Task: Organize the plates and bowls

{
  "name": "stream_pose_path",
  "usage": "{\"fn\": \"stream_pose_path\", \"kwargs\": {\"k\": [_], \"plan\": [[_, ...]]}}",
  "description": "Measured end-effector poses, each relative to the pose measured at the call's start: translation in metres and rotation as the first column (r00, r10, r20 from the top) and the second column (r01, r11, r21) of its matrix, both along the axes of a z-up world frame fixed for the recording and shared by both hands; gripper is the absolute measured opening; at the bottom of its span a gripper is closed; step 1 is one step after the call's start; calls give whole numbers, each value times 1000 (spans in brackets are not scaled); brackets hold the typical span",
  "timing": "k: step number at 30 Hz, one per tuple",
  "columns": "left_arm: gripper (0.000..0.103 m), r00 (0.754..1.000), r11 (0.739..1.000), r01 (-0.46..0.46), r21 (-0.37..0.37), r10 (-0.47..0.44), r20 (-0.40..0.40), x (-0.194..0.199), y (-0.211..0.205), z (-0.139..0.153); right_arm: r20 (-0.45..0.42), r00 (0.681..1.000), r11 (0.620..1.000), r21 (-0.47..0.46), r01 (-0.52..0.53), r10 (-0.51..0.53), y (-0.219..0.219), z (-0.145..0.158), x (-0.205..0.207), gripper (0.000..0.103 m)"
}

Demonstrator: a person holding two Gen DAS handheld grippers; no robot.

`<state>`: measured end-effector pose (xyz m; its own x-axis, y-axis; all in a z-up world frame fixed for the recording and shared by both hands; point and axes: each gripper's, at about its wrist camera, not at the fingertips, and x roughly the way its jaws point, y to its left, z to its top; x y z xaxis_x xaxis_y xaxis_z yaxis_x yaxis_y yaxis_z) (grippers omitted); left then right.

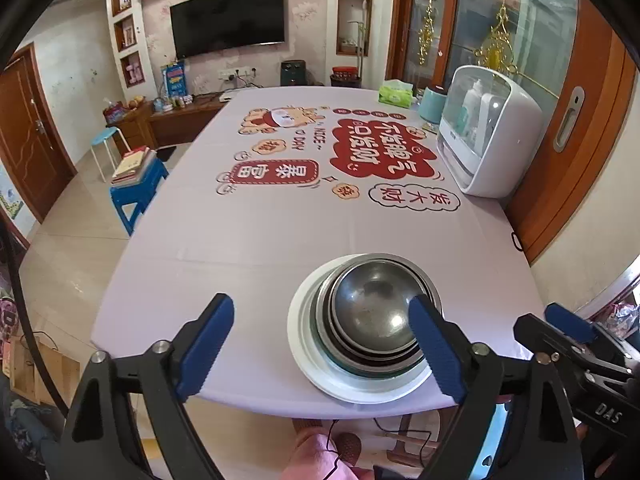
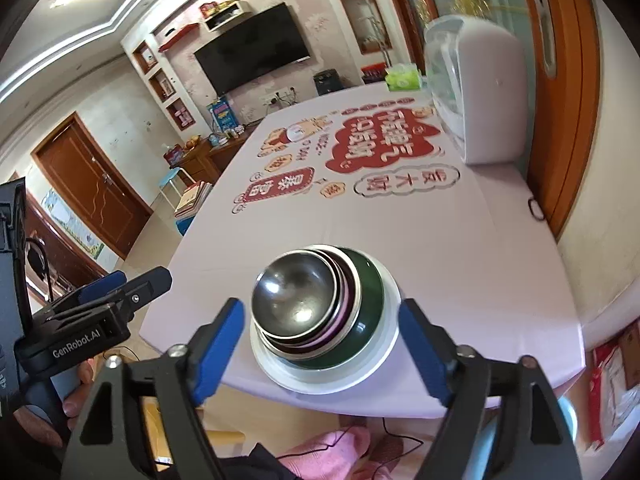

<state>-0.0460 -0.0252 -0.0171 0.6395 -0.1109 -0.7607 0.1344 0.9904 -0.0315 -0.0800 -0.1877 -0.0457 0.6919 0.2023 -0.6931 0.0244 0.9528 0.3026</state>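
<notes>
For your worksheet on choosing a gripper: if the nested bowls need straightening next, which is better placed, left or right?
Probably the right gripper: its open fingers frame the bowl stack on the white plate. The left gripper, also open, sits off to the side, with only one finger in front of the bowls.

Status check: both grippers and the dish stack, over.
Left gripper and right gripper open, empty. Steel bowls nested on white plate near table edge. Nothing in the way.
</notes>
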Motion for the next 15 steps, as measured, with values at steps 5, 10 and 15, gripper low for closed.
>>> {"fn": "stream_pose_path", "kwargs": {"k": [5, 10, 15], "plan": [[97, 999, 999, 16, 37, -18, 45, -7, -6, 20, 43, 999, 998, -59, 13, -10, 9, 24, -8, 94], [98, 996, 998, 3, 56, -8, 94, -9, -8, 31, 54, 997, 990, -121, 65, -59, 19, 34, -9, 96], [99, 989, 998, -27, 58, 18, 145, -6, -2, 37, 45, 994, 984, -147, 104, -98, 28, 30, -7, 98]]}}
